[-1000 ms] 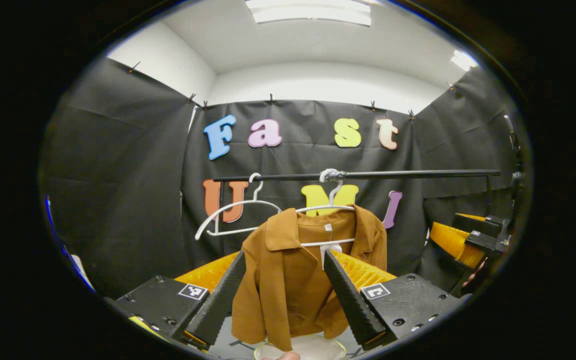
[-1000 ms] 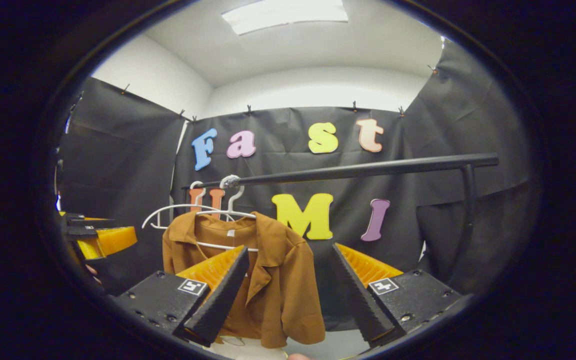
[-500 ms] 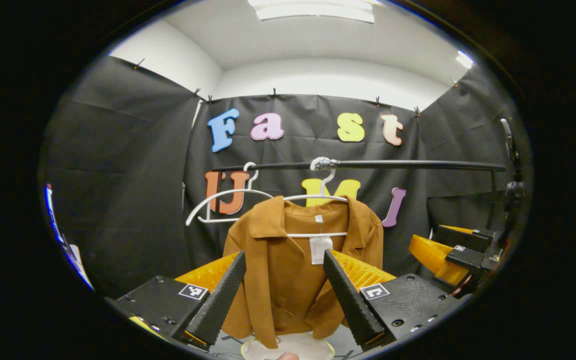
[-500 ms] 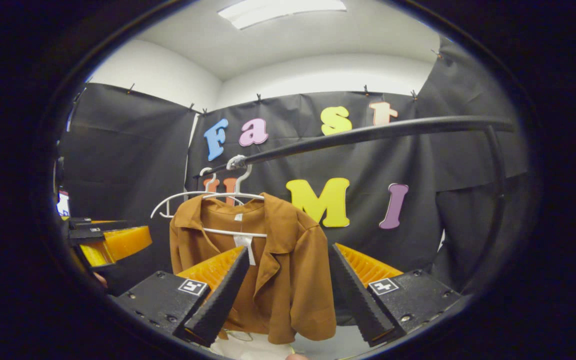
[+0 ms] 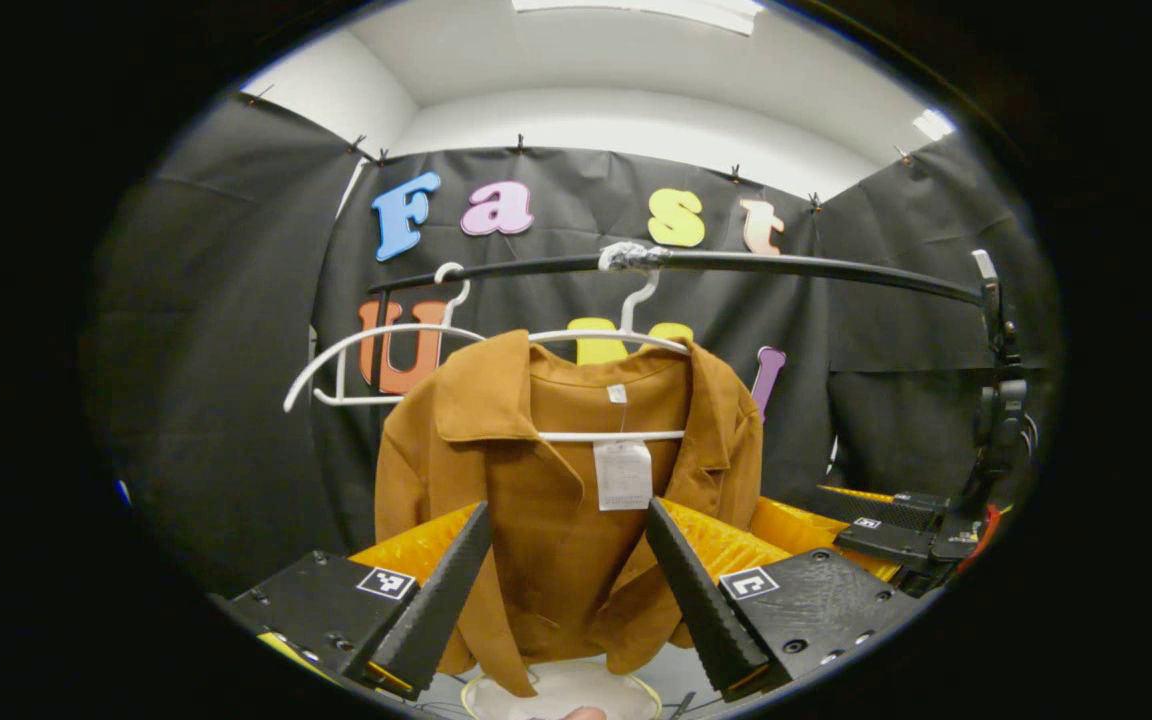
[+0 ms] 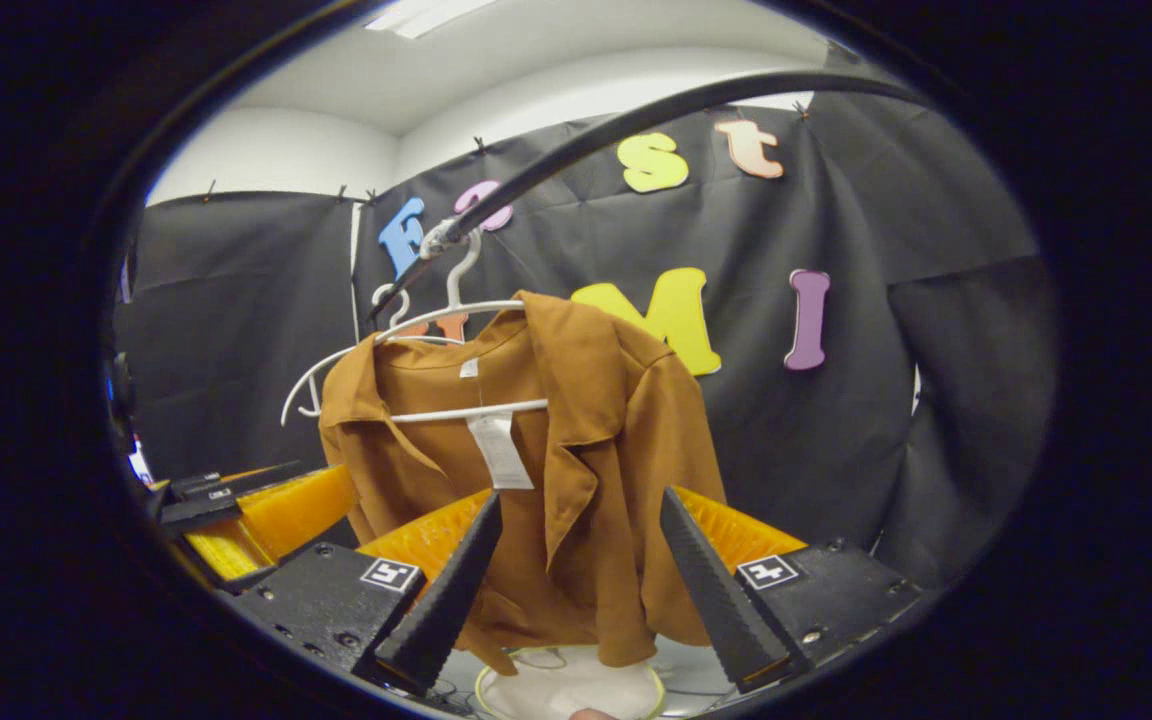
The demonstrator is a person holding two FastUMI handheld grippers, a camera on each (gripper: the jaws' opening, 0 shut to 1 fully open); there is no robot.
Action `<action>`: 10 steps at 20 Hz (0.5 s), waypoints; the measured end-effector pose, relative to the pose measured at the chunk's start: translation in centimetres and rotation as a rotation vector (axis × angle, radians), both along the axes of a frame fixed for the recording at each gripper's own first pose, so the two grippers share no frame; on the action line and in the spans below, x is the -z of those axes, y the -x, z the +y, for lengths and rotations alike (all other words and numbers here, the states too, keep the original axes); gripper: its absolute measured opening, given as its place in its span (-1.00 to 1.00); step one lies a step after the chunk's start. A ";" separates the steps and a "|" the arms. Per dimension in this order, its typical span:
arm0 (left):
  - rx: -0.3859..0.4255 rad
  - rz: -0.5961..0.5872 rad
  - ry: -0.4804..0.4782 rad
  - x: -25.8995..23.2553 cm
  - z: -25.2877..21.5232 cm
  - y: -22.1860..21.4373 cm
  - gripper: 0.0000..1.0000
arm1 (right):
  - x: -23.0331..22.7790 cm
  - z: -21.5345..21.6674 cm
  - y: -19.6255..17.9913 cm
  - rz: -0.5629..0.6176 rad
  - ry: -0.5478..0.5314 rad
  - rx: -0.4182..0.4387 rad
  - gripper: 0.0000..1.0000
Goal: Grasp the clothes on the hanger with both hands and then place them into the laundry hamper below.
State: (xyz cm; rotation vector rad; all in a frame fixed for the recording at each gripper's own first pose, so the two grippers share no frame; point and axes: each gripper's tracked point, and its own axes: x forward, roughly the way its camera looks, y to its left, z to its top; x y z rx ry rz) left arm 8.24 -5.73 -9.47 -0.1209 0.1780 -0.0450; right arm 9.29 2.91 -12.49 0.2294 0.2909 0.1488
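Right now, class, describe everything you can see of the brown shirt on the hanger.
The brown shirt is a short-sleeved, collared garment of soft matte fabric. It hangs open at the front on a white hanger hooked over the black rail, with a white tag dangling inside the neck. Its hem hangs above the laundry hamper. The left claw and right claw are both open, and neither grips it.

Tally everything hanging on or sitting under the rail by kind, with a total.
Brown shirts: 1
White hangers: 2, one holding the shirt, one bare
Laundry hampers: 1, below the shirt
Total: 4
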 end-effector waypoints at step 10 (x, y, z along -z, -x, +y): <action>-0.024 0.018 0.100 2.4 1.1 -6.3 1.00 | 3.1 1.3 -6.6 0.095 -0.180 0.039 0.89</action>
